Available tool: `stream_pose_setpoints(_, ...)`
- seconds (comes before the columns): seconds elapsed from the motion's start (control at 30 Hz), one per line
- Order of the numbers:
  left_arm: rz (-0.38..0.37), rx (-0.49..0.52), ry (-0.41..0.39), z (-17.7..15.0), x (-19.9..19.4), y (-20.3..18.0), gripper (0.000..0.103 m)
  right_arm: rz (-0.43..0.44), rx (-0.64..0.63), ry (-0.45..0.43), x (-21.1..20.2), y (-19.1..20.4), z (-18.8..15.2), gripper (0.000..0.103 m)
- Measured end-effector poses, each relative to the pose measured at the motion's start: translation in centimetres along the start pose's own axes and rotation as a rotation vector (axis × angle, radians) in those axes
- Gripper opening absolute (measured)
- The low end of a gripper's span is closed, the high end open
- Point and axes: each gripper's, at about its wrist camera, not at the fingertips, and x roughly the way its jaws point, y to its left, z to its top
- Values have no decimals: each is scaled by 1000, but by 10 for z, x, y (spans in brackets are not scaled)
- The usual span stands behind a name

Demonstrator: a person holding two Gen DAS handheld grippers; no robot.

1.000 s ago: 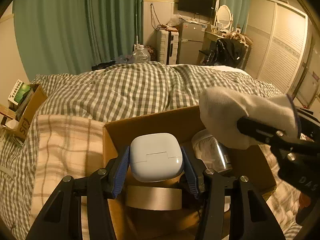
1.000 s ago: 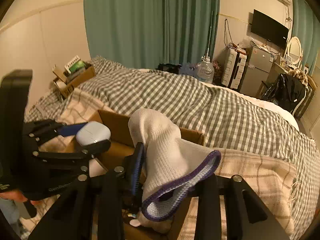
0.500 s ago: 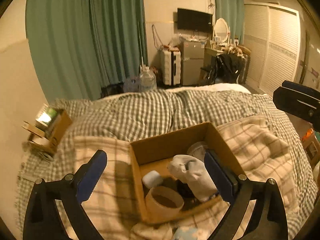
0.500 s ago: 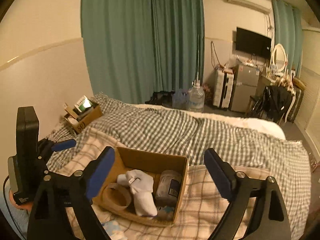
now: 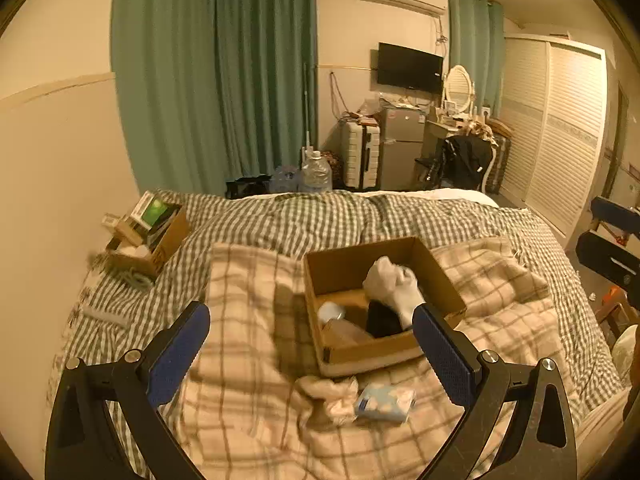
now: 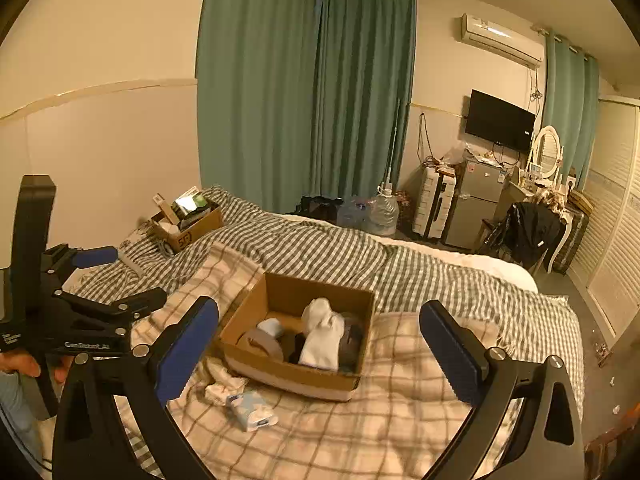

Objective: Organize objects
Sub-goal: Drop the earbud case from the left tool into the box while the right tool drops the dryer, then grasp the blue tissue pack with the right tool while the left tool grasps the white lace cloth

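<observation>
Both sets of fingers wide apart and holding nothing, hanging above the bed [image 5: 320, 216] with the box [image 5: 360, 354] in front of me.

The box sits on the plaid blanket [image 5: 248, 280] and holds the white sock [image 5: 394, 286], a tape roll [image 6: 260, 342], a small white case [image 5: 330, 312] and something dark I cannot make out. Two things lie outside it, just beside its near wall: a crumpled cloth [image 5: 334, 394] and a tissue pack [image 5: 384, 400], touching or nearly touching each other. I judge those are what is left to put away. To do it well, I should bring my left gripper [image 5: 312, 352] down over the pack, close across its short sides, and keep the cloth out of the pinch. My right gripper [image 6: 320, 350] can take the cloth separately.
</observation>
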Motion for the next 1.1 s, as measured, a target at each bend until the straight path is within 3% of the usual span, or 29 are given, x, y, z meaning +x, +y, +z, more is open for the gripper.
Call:
stream_pose_setpoints(0.3, 67, -84, 30, -74, 35, 16, 103, 16, 56, 37, 52, 10, -70, 101)
stream_pose_setpoints(0.47, 69, -64, 143, -109, 82, 12, 103, 53, 19, 200, 111, 19, -116, 101)
stream_pose_setpoints(0.67, 85, -63, 256, -134, 111, 17, 103, 120, 8, 368, 158, 32, -151, 101)
stream_pose_setpoints(0.87, 93, -115, 280, -139, 116, 30, 103, 197, 0, 487, 192, 47, -169, 100)
stream_pose_setpoints(1.0, 90, -133, 282, -140, 116, 34, 103, 223, -11, 545, 209, 56, -179, 96)
stream_pose_setpoints(1.1, 82, -134, 278, -140, 115, 33, 103, 238, -8, 572, 216, 58, -183, 75)
